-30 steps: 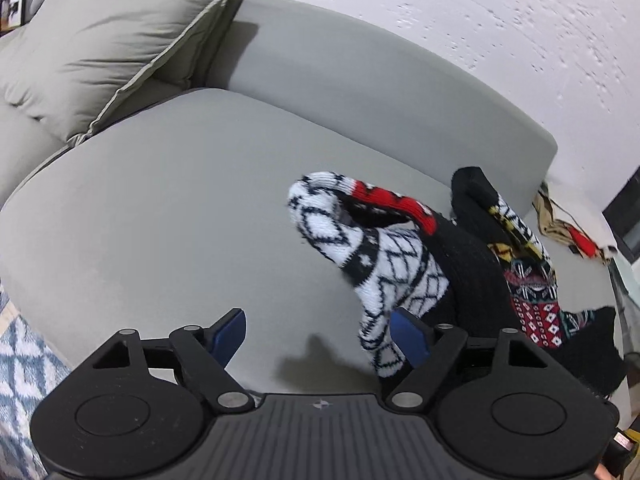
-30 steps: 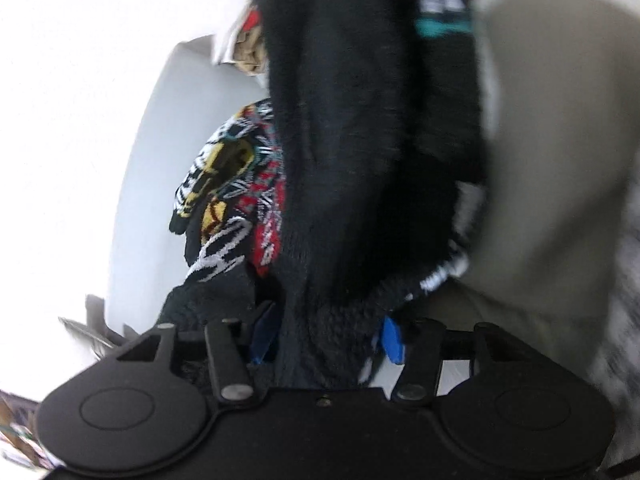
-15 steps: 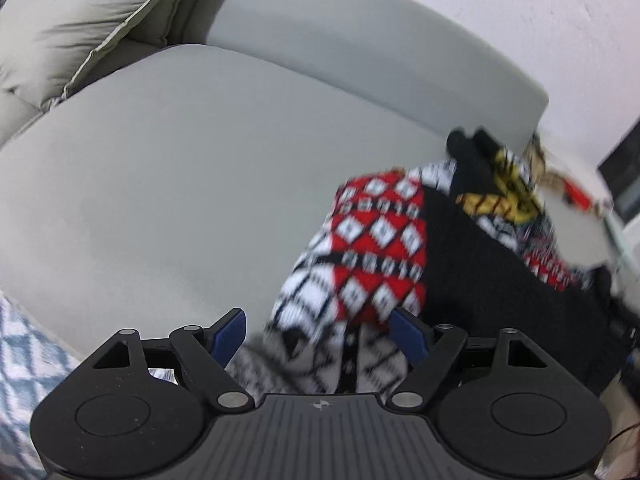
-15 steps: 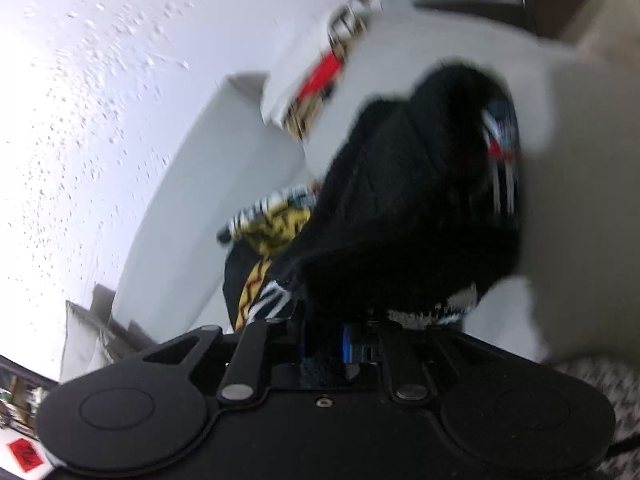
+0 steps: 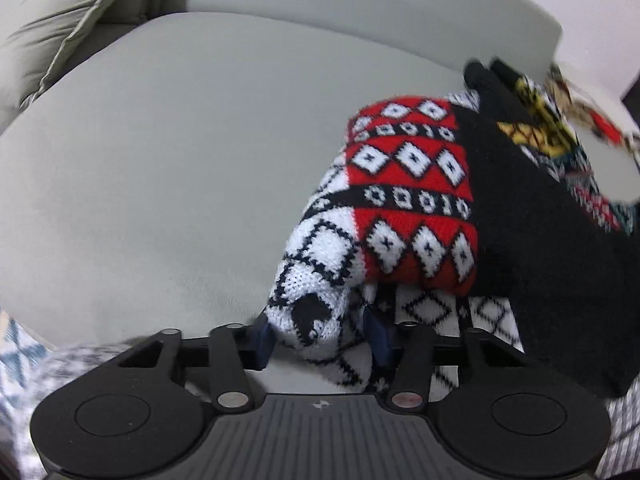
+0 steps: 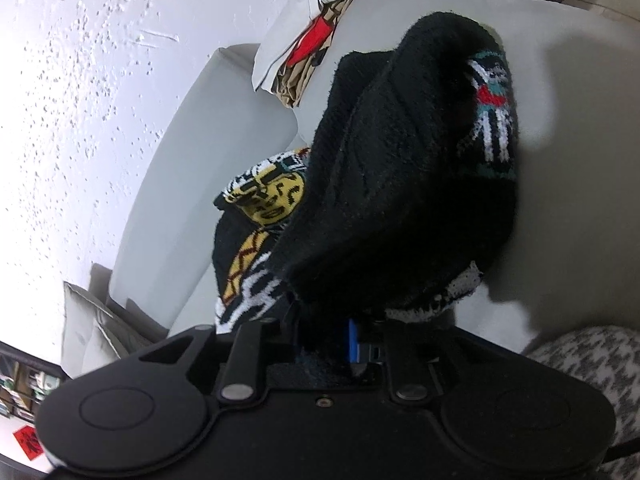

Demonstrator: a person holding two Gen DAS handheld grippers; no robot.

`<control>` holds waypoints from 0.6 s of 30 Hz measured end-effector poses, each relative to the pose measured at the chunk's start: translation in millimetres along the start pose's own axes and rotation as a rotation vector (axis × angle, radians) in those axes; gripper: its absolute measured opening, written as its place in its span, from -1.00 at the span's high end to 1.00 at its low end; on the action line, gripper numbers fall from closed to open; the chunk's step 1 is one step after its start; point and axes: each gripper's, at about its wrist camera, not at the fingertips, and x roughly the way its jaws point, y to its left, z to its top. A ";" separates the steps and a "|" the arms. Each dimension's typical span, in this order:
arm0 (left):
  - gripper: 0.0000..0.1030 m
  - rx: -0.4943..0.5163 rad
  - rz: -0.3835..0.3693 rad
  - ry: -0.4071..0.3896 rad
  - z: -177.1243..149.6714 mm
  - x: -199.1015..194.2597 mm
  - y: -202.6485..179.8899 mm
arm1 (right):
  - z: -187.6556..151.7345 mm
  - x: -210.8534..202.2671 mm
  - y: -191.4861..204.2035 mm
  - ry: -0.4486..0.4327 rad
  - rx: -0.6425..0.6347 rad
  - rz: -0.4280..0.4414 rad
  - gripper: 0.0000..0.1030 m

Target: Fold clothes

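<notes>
Sweater (image 5: pixel 412 200) between left claw (image 5: pixel 320 338) fingers

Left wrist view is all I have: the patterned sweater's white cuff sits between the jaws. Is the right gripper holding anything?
Observer: Yes. The right gripper is shut on a black knit part of the sweater, jaws nearly together.
Operator: Is that part lying flat on the sofa?
Observer: No, it bunches up high right in front of the camera, hiding much of the sofa.
Operator: Any pattern on that bunch?
Observer: A teal, red and white motif on its right side.
</notes>
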 end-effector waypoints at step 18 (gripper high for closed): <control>0.70 -0.130 -0.174 -0.057 62.7 -31.2 4.0 | 0.7 3.4 26.2 0.049 -0.213 -0.049 0.69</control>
